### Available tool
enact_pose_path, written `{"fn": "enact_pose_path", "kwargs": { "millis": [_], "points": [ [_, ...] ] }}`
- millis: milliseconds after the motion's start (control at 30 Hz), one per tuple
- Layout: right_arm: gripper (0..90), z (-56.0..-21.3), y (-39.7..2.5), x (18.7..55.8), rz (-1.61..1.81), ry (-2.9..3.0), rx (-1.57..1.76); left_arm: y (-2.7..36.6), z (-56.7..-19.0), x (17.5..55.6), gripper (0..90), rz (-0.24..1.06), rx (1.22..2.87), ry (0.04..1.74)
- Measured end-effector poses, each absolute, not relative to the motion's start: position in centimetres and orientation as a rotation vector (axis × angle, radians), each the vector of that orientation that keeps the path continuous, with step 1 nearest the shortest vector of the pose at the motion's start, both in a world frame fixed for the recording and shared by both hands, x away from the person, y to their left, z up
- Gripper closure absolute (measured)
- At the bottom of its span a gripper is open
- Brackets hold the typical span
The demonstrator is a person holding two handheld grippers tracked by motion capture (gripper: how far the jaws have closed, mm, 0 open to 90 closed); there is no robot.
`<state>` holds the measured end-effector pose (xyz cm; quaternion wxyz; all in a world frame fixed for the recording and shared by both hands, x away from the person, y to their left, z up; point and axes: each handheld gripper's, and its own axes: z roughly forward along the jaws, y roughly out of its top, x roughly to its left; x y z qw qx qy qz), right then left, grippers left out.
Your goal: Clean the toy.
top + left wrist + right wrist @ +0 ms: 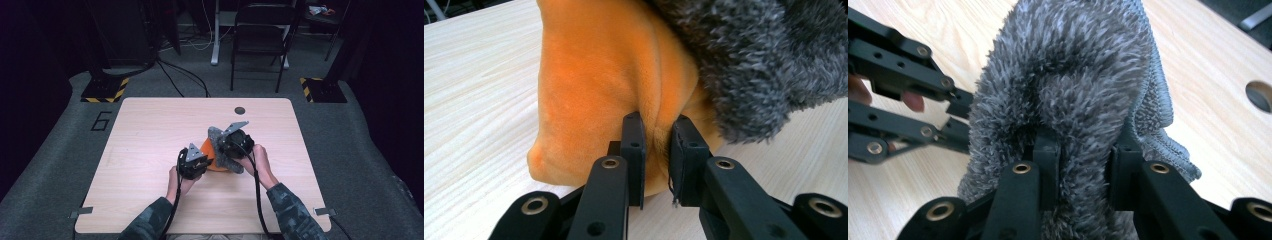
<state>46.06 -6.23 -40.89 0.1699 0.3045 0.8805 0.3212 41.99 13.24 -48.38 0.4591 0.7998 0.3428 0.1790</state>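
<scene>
An orange plush cloth (209, 151) (604, 80) lies bunched at the middle of the wooden table (150, 130), under a fuzzy grey cloth (217, 136) (764, 55) (1068, 85). My left gripper (200, 162) (657, 150) is shut on a fold of the orange cloth just above the tabletop. My right gripper (227, 147) (1083, 160) is shut on a thick bunch of the grey cloth, lifting it over the orange one. In the right gripper view the left gripper (955, 117) shows at the left edge.
A round hole (240, 110) (1260, 96) sits in the table near its far edge. Beyond the table stand a black folding chair (262, 35), cables on the floor and two striped stand bases (105, 90). A floor mark "6" (101, 121) lies left.
</scene>
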Motion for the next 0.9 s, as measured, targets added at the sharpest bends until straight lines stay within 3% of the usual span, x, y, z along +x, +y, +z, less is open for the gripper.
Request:
{"fn": "enact_pose_path", "kwargs": {
  "millis": [500, 900],
  "points": [
    [71.3, -42.5, -9.8, 48.3, 0.837, 2.541, 1.066, 13.9, -48.5, 42.5, 78.8, 0.420, 1.956, 0.864],
    [71.4, -47.6, -11.7, 50.3, 0.647, 2.585, 1.233, 14.2, -48.5, 42.6, 77.8, 0.415, 1.954, 0.852]
  ]
}}
